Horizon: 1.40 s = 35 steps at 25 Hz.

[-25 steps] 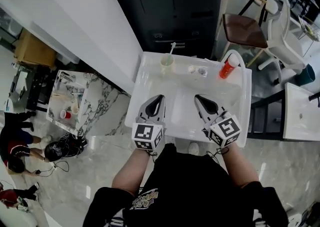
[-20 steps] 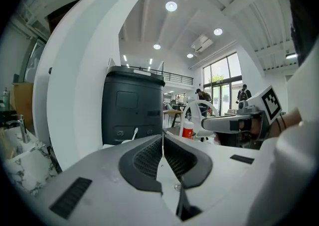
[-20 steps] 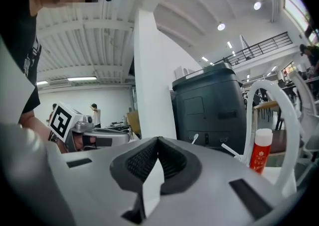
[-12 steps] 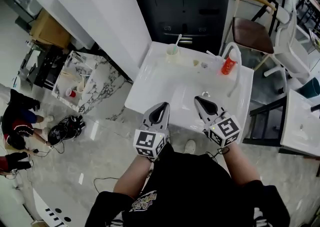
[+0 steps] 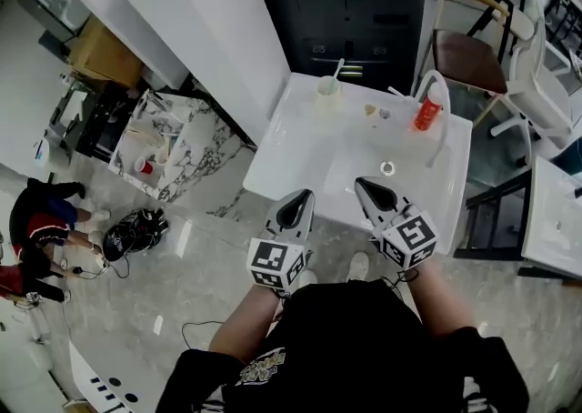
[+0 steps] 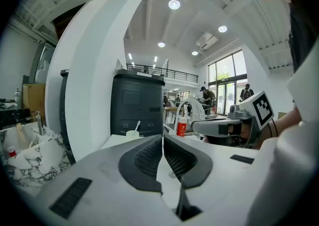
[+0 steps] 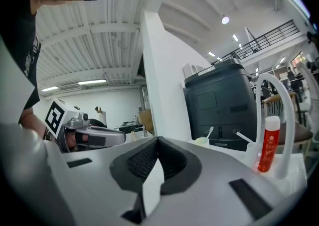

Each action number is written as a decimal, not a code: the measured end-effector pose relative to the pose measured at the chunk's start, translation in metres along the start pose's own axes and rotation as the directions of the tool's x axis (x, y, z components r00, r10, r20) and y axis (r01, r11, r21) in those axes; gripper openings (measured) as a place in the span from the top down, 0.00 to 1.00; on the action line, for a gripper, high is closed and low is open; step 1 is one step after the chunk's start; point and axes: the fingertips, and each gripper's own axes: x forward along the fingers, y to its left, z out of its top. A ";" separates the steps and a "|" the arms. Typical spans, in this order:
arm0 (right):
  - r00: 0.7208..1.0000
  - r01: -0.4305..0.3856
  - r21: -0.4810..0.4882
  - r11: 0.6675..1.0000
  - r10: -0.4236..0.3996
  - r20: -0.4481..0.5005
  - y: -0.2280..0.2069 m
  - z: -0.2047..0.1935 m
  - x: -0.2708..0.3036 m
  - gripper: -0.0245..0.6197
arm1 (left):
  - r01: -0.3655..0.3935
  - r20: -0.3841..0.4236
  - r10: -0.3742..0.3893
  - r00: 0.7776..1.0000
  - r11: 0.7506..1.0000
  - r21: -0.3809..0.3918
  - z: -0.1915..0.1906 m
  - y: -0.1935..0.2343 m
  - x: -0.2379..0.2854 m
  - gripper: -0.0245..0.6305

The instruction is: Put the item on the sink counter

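Note:
The white sink counter (image 5: pixel 291 143) stands ahead of me, with a drain (image 5: pixel 388 167) in its basin. Along its back rim stand a pale cup (image 5: pixel 327 86) holding a toothbrush, a red bottle (image 5: pixel 426 114) and a curved white faucet (image 5: pixel 443 93). My left gripper (image 5: pixel 298 195) is shut and empty, at the counter's near edge. To its right, my right gripper (image 5: pixel 361 183) is also shut and empty, its tips just over the near rim. The left gripper view looks past the left gripper (image 6: pixel 162 138) to the cup (image 6: pixel 132 133) and bottle (image 6: pixel 182 126). Beyond the right gripper (image 7: pixel 157 140) stands the bottle (image 7: pixel 269 143).
A dark cabinet (image 5: pixel 350 2) stands behind the sink, with a white wall (image 5: pixel 182 11) to its left. A brown-seated chair (image 5: pixel 473 52) is at the back right, and another white counter (image 5: pixel 556 216) at the right. A cluttered marble table (image 5: pixel 164 152) and people on the floor are at the left.
The sink has slid away and to the right in the head view. Both grippers, still shut, have drawn back from over the basin to its near edge.

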 end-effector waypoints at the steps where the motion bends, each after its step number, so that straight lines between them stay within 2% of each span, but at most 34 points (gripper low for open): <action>1: 1.000 0.008 0.001 1.000 -0.008 0.000 0.004 0.000 0.001 0.88 | 0.005 0.002 -0.005 1.000 1.000 0.001 0.001 0.003 -0.003 0.93; 8: 0.996 0.093 0.002 0.996 -0.093 0.005 0.037 0.000 0.001 0.88 | 0.079 0.002 -0.079 0.997 0.997 -0.011 -0.003 0.018 -0.026 0.93; 18: 0.978 0.210 0.011 0.978 -0.210 -0.008 0.074 -0.013 -0.003 0.88 | 0.203 0.002 -0.203 0.979 0.979 0.000 -0.012 0.025 -0.051 0.93; 35: 0.961 0.278 0.020 0.960 -0.278 -0.015 0.103 -0.024 -0.001 0.88 | 0.281 0.002 -0.281 0.960 0.960 0.000 -0.020 0.030 -0.073 0.93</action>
